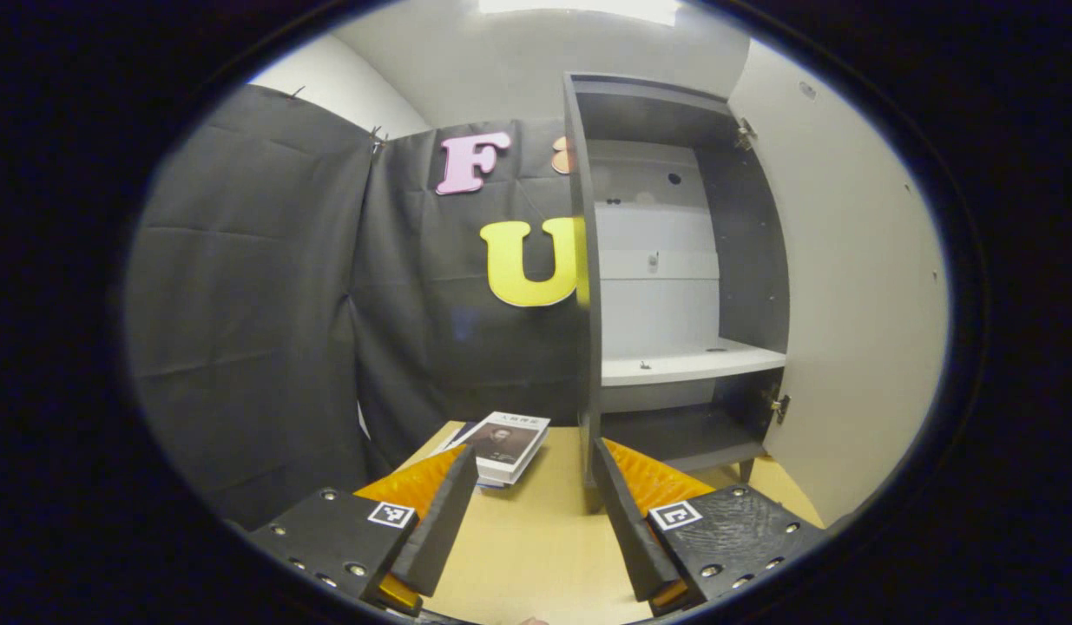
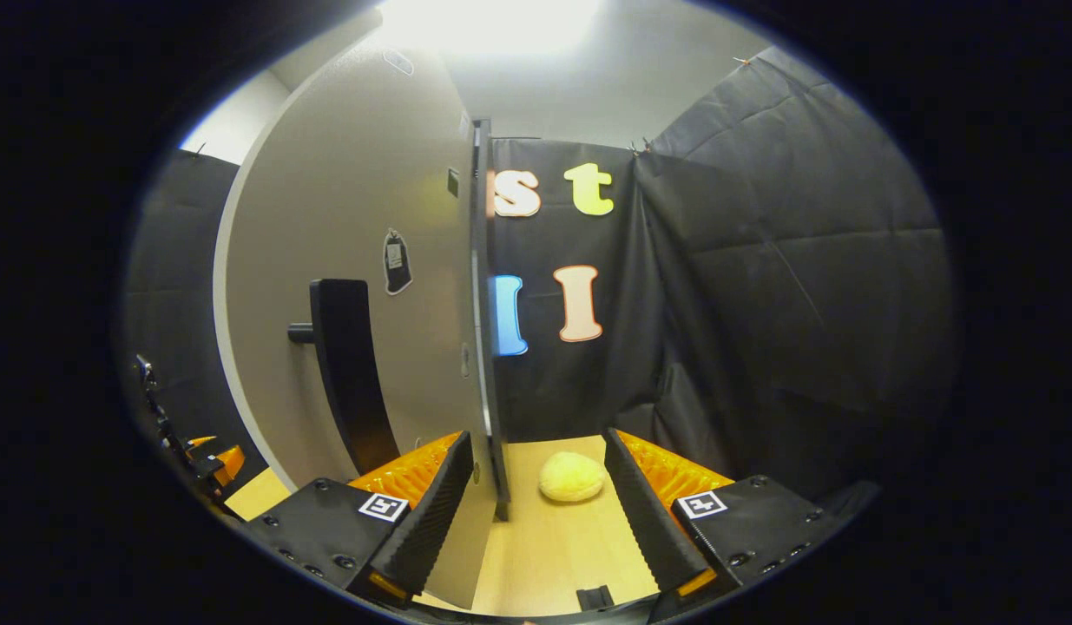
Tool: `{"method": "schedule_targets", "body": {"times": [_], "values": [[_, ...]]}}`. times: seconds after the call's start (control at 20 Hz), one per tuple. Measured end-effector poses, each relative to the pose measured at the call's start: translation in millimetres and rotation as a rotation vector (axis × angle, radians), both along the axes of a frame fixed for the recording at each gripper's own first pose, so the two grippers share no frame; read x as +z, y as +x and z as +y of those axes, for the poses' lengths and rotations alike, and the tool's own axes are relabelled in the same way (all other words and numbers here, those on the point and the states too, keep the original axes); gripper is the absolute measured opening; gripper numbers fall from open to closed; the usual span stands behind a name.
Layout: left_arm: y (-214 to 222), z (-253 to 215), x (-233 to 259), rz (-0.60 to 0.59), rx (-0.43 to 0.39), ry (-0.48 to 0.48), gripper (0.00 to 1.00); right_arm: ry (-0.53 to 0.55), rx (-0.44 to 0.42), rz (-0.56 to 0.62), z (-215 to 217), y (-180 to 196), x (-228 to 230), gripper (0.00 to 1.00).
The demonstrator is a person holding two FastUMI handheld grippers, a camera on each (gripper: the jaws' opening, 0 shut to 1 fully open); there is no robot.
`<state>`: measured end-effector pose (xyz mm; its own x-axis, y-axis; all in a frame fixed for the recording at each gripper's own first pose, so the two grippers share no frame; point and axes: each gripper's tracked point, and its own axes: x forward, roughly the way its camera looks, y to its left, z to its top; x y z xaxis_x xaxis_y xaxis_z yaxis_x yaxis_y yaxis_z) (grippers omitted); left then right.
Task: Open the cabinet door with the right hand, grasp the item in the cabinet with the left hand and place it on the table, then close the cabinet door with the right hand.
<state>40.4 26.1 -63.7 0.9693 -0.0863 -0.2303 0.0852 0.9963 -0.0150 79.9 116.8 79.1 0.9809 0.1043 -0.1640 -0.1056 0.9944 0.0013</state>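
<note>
Desk: books are kept beside the cabinet.
Item: none is seen on the shelf; a yellow ball is seen on the desk.
Door: it is wide open.
Left gripper: held apart, nothing held.
Right gripper: held apart around the door edge.
Tip: the door should be pushed shut slowly by its handle.

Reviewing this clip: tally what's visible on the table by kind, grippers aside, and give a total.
Cabinet, door open: 1
Stack of books, on the table: 1 stack (number of books unclear)
Round yellow soft item, on the table beyond the door's edge: 1
Total: 3
</note>
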Motion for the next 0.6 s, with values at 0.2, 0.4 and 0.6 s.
{"method": "schedule_targets", "body": {"times": [0.2,0.4,0.6], "values": [[10.2,19.4,-7.1,0.0,-0.011,0.005,0.83,0.006,0.032,0.004,37.9,-3.6,-2.2,0.97],[16.5,38.9,-20.2,0.022,-0.011,-0.009,0.83,-0.002,0.048,0.008,63.0,-1.8,-2.2,0.97],[22.0,58.5,-22.1,0.02,-0.01,-0.011,0.83,-0.019,0.055,0.004,86.1,0.1,-2.4,0.97]]}}
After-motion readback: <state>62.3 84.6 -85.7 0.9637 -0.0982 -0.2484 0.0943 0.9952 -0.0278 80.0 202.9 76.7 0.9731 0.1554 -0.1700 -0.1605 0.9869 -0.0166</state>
